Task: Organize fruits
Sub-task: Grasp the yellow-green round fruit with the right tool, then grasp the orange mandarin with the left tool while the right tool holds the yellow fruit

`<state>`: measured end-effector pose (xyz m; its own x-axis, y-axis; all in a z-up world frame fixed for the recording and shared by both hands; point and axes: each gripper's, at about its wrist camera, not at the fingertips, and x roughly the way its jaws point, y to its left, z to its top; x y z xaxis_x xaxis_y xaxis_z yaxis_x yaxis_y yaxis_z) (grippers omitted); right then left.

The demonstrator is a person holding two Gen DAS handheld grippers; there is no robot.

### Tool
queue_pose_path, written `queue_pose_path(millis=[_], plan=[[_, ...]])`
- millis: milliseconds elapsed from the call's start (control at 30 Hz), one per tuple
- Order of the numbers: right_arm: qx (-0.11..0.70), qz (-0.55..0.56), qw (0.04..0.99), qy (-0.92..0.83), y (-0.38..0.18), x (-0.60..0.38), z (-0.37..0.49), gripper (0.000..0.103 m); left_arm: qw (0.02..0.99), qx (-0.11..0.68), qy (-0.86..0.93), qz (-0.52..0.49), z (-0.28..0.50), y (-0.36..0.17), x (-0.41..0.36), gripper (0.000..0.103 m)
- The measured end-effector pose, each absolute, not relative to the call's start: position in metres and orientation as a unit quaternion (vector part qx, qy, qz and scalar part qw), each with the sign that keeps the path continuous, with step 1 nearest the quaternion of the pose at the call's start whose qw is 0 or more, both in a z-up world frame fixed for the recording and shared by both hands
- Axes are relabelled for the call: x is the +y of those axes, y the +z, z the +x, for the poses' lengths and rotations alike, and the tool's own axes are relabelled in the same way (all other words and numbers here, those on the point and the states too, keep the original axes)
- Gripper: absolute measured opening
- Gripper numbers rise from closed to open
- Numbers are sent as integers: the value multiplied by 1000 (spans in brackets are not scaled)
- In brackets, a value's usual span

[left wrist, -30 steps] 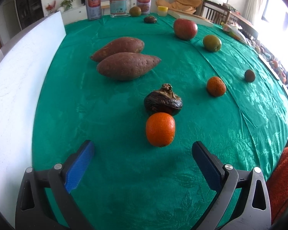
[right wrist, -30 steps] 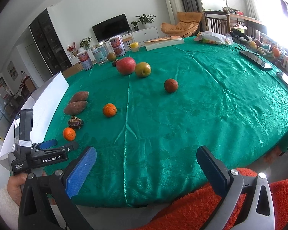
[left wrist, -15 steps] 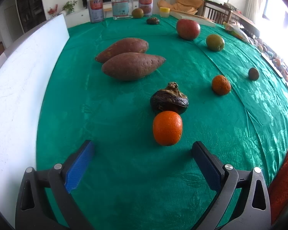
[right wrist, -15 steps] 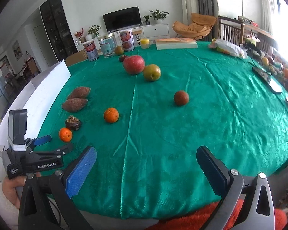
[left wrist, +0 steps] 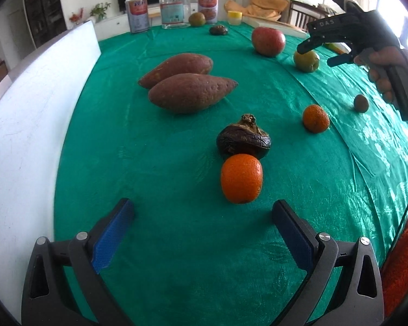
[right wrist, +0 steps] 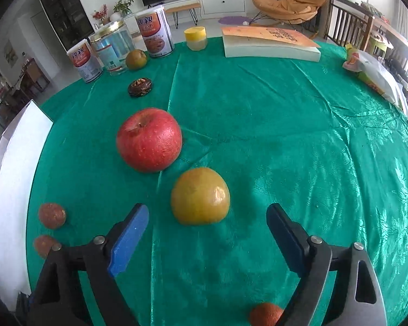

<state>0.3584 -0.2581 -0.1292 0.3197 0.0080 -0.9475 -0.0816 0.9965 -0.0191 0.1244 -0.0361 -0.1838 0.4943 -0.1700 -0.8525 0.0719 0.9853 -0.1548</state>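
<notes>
My left gripper [left wrist: 202, 212] is open and empty, low over the green tablecloth [left wrist: 155, 163], just short of an orange tangerine [left wrist: 241, 178]. A dark shrivelled fruit [left wrist: 243, 141] lies right behind the tangerine. My right gripper [right wrist: 206, 213] is open and empty, its jaws on either side of and just short of a yellow-green citrus [right wrist: 200, 196]; it also shows in the left wrist view [left wrist: 321, 51], above that citrus [left wrist: 306, 60]. A red apple [right wrist: 149, 140] sits just beyond, to the left.
Two sweet potatoes [left wrist: 190, 95], a second tangerine [left wrist: 315, 118] and a small brown fruit [left wrist: 361, 103] lie on the cloth. Tins [right wrist: 155, 34], a jar [right wrist: 114, 46], a green fruit [right wrist: 135, 59], a yellow cup [right wrist: 195, 38] and a book [right wrist: 269, 43] stand at the far edge. A white board [left wrist: 27, 125] borders the left.
My right gripper has moved far forward across the table, from its near edge to the yellow-green citrus. My left gripper has crept slightly closer to the tangerine. Both stay open.
</notes>
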Motion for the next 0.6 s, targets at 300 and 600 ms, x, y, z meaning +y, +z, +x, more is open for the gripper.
queue_pose_path(millis=[300,600], plan=[[601,-15,798,40,-135,-258,354,51,863,498,-71,-49,125,-184,-36,102],[586,16,806,86,-100,-252,272,51,862,499,-71,-50,125,-184,-35,102]])
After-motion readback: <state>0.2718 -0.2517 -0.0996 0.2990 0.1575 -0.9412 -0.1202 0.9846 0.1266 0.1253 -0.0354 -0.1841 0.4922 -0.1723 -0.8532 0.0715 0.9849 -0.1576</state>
